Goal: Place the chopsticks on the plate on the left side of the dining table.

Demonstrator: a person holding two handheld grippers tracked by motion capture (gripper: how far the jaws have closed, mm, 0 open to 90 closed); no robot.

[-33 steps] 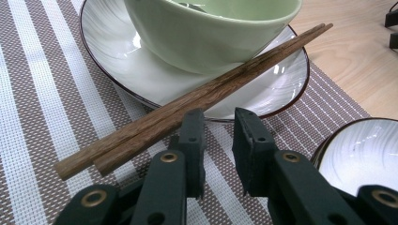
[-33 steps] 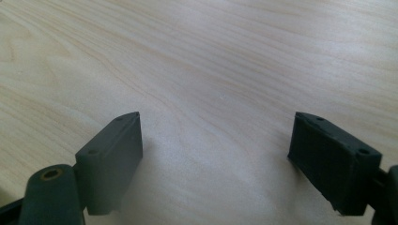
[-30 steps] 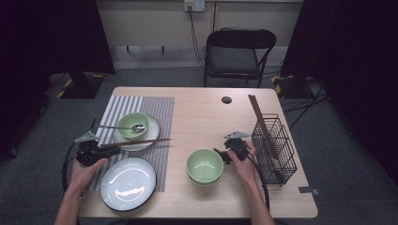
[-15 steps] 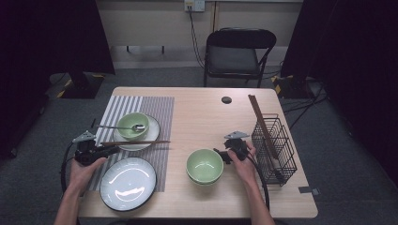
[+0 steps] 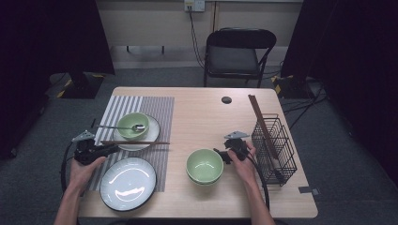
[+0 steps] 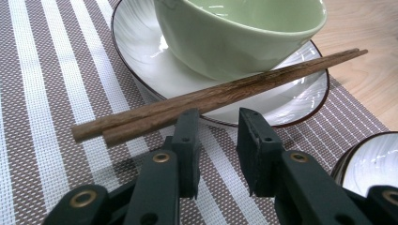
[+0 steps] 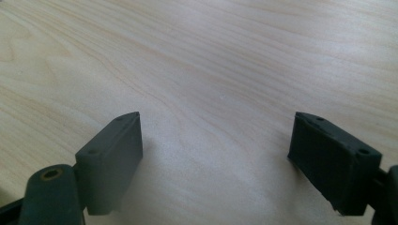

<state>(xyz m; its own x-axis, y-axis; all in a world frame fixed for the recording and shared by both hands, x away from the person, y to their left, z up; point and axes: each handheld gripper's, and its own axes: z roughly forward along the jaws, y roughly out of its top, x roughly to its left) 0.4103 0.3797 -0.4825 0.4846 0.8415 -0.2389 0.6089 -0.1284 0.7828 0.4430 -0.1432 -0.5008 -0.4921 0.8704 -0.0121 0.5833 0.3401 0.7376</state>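
Left first. Could knock the chopsticks (image 6: 211,96) off the small plate (image 6: 291,93) if pushed forward with so narrow a gap: propped on the plate's near rim, handle ends down on the striped placemat (image 5: 159,108) by the table's (image 5: 206,117) left edge, free to roll or skid toward the large plate (image 5: 127,183) at the front-left corner. Could also catch one stick and leave its twin behind. Might nudge the green bowl (image 6: 244,33) just behind them.

Left gripper (image 6: 218,122): low over the placemat, aimed level at the sticks, narrowly parted, just been opening, nothing between the pads, sticks lying just past the tips. Forearm in from the front edge.

Right gripper (image 7: 216,154): spread wide, empty, tips down near bare wood right of centre, just beside the second green bowl (image 5: 204,165), wire rack (image 5: 274,145) toward the right edge.
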